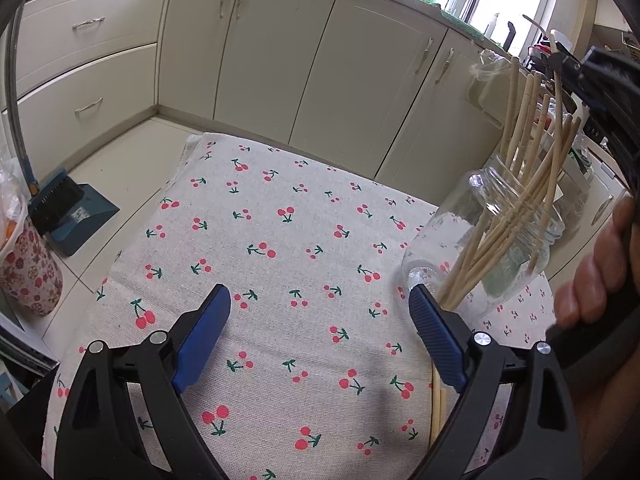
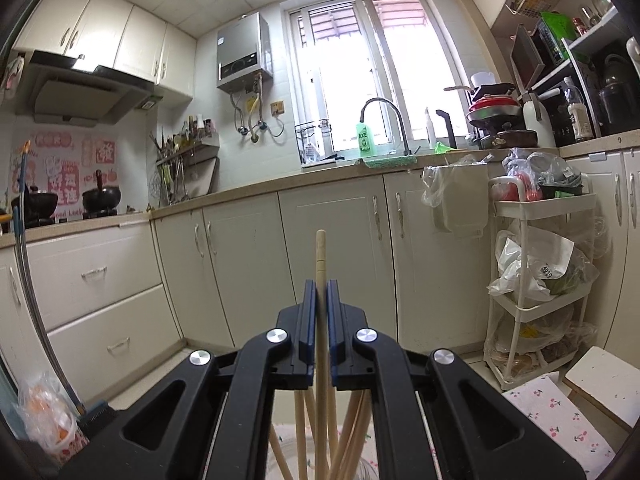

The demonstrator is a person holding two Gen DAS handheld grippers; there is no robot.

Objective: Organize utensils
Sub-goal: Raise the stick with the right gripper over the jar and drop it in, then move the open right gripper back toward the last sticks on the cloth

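A clear glass jar (image 1: pixel 516 220) stands on the cherry-print tablecloth (image 1: pixel 280 264) at the right and holds several wooden chopsticks (image 1: pixel 532 160) leaning out of it. My left gripper (image 1: pixel 320 312) is open and empty, low over the cloth, its right finger beside the jar's base. Two chopsticks (image 1: pixel 438 412) lie on the cloth under that finger. My right gripper (image 2: pixel 321 300) is shut on one upright chopstick (image 2: pixel 320 252) above the jar; more chopsticks (image 2: pixel 344 432) show below it. The right gripper also shows in the left wrist view (image 1: pixel 568 68), above the jar.
Cream kitchen cabinets (image 1: pixel 280 48) run behind the table. A blue dustpan with brush (image 1: pixel 68 208) and a floral bin (image 1: pixel 28 272) stand on the floor at the left. A white trolley (image 2: pixel 540 280) with bags stands at the right. The sink tap (image 2: pixel 384 120) is under the window.
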